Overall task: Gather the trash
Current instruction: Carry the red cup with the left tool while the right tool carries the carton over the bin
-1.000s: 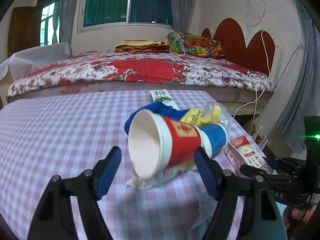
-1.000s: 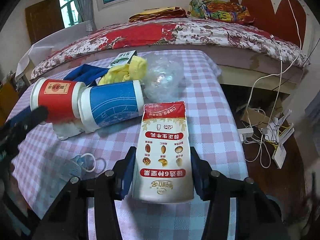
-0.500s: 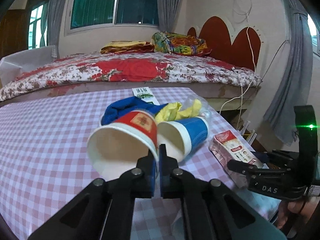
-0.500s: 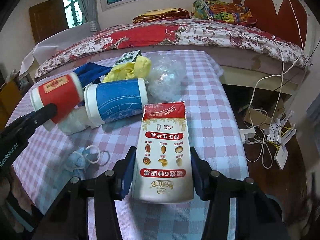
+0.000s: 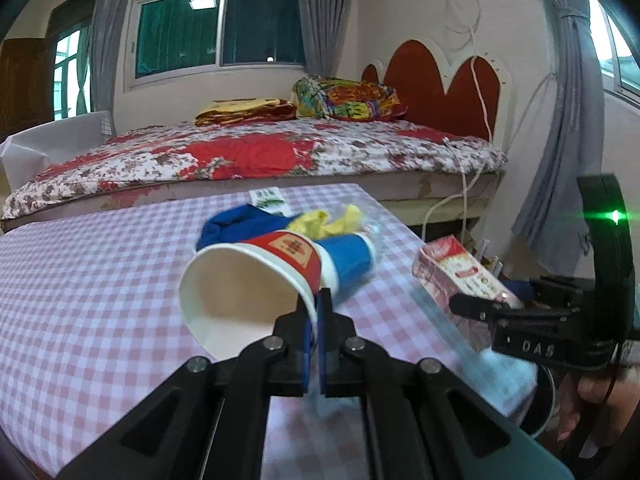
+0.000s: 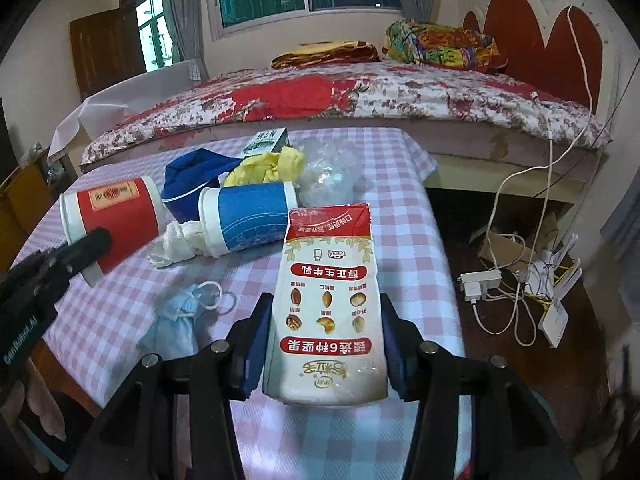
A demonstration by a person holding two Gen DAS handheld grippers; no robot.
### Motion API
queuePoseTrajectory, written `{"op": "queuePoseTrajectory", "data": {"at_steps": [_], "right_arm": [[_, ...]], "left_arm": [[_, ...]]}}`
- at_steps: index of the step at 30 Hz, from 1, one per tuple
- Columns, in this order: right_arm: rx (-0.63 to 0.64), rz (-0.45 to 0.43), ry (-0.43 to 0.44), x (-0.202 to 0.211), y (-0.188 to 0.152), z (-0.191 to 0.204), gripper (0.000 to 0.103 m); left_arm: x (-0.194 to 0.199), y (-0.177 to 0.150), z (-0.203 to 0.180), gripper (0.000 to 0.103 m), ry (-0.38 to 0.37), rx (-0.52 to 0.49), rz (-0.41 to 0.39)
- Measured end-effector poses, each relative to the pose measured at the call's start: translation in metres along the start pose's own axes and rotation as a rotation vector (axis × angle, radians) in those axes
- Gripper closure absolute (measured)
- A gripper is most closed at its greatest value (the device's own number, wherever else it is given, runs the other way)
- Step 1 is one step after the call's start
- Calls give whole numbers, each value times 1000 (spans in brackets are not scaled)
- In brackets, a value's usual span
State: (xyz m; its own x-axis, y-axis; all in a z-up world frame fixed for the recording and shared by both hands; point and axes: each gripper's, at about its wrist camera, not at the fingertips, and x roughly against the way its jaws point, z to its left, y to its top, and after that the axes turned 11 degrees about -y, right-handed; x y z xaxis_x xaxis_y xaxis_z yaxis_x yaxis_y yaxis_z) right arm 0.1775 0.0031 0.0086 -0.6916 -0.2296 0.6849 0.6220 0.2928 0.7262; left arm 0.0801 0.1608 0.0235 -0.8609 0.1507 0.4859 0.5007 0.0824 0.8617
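Note:
My left gripper (image 5: 315, 320) is shut on the rim of the red paper cup (image 5: 256, 280), which is lifted off the checked table (image 5: 80, 300) with its mouth toward the camera. The same cup (image 6: 116, 216) shows at the left in the right wrist view, pinched by a black finger (image 6: 90, 246). My right gripper (image 6: 326, 344) is shut on the red-and-white milk carton (image 6: 328, 300), raised above the table; the carton (image 5: 456, 276) also appears at the right in the left wrist view. A blue paper cup (image 6: 248, 222) lies on its side on the table.
On the table lie a crumpled white tissue (image 6: 176, 242), a light blue face mask (image 6: 180, 316), a blue cloth (image 6: 196, 178), a yellow wrapper (image 6: 268, 166), clear plastic (image 6: 328, 176) and a small box (image 6: 266, 142). A bed (image 6: 340, 100) stands behind; cables (image 6: 516, 276) lie on the floor right.
My left gripper went from open around the red cup to shut on its rim and lifted it away from the blue cup. The right gripper rose a little with the carton.

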Motion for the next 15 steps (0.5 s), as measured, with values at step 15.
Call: {"op": "queuePoseTrajectory", "data": {"at_steps": [15], "right_arm": [[-48, -27, -74, 68, -43, -69, 51]], "left_arm": [[-2, -16, -76, 99, -132, -45, 62]]}}
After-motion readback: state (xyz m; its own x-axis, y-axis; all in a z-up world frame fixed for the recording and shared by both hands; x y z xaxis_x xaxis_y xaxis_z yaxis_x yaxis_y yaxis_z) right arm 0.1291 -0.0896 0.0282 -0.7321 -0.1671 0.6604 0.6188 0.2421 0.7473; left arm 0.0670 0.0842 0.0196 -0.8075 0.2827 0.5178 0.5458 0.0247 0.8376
